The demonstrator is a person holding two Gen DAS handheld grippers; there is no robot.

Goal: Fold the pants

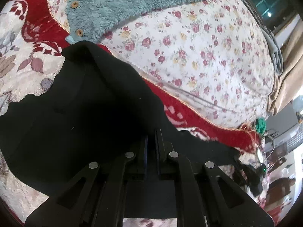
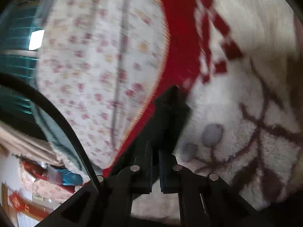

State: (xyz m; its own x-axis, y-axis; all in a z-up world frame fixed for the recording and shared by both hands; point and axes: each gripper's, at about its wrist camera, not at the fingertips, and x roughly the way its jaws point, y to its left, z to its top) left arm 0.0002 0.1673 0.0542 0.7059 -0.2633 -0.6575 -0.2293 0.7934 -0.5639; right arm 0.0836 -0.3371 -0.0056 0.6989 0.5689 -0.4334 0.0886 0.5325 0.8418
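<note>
The black pants [image 1: 79,102] lie bunched over a red-and-cream patterned blanket [image 1: 22,71] in the left wrist view. My left gripper [image 1: 151,141] is shut on the pants' fabric, which drapes over and around its fingers. In the blurred right wrist view my right gripper [image 2: 155,147] is shut on a corner of the black pants [image 2: 168,111], held above the blanket [image 2: 236,98].
A teal fleece jacket with wooden buttons [image 1: 117,5] lies at the back. A floral quilt [image 1: 198,53] covers the right side and shows in the right wrist view [image 2: 94,66]. A beige cloth [image 1: 287,71] and clutter sit beyond the bed edge.
</note>
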